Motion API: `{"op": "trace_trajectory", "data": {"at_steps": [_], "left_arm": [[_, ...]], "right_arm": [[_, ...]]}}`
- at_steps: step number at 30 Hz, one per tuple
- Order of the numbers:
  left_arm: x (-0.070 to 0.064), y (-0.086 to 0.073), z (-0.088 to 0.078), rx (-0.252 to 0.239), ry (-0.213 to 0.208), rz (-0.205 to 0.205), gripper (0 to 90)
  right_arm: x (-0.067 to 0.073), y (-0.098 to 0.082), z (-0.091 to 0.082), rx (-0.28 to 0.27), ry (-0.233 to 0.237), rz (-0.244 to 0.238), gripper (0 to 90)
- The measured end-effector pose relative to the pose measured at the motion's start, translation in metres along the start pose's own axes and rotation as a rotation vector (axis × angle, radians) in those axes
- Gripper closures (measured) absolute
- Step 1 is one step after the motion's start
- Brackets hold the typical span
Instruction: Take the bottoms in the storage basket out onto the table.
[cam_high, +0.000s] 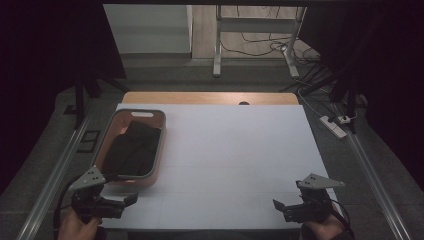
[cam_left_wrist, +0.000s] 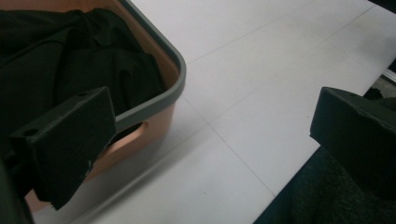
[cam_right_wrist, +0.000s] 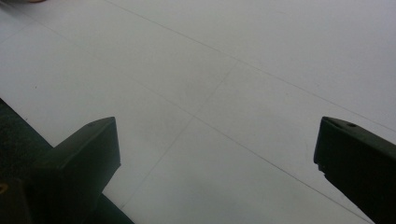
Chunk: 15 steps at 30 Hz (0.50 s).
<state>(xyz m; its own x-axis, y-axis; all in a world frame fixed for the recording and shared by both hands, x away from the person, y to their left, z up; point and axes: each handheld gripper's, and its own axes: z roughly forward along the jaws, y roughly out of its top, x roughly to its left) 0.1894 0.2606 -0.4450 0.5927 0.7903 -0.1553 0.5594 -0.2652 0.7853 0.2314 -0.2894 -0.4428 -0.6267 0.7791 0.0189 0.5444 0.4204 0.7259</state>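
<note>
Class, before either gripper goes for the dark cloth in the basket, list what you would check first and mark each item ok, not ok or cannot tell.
1. Left gripper open: ok, its jaws stand wide apart in the left gripper view.
2. Right gripper open: ok, jaws apart over the bare white table.
3. Both grippers empty: ok, nothing between either pair of jaws.
4. Dark cloth lies inside the basket: ok, bunched below the grey rim.
5. Left gripper near the basket: ok, it sits just off the near corner, apart from it.
6. Cloth free of snags on the basket: cannot tell, its folds are too dark to read.
</note>
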Motion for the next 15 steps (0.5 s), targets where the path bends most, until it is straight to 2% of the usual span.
{"op": "trace_trajectory", "data": {"at_steps": [10, 15], "left_arm": [[0.0058, 0.0056, 0.0062, 0.03, 0.033, -0.008, 0.0], [0.0102, 0.009, 0.0071, 0.023, 0.04, -0.013, 0.0]], "right_arm": [[0.0002, 0.0, 0.0004, 0.003, 0.001, -0.001, 0.3], [0.0002, 0.0001, 0.0007, 0.005, 0.002, -0.002, 0.3]]}}
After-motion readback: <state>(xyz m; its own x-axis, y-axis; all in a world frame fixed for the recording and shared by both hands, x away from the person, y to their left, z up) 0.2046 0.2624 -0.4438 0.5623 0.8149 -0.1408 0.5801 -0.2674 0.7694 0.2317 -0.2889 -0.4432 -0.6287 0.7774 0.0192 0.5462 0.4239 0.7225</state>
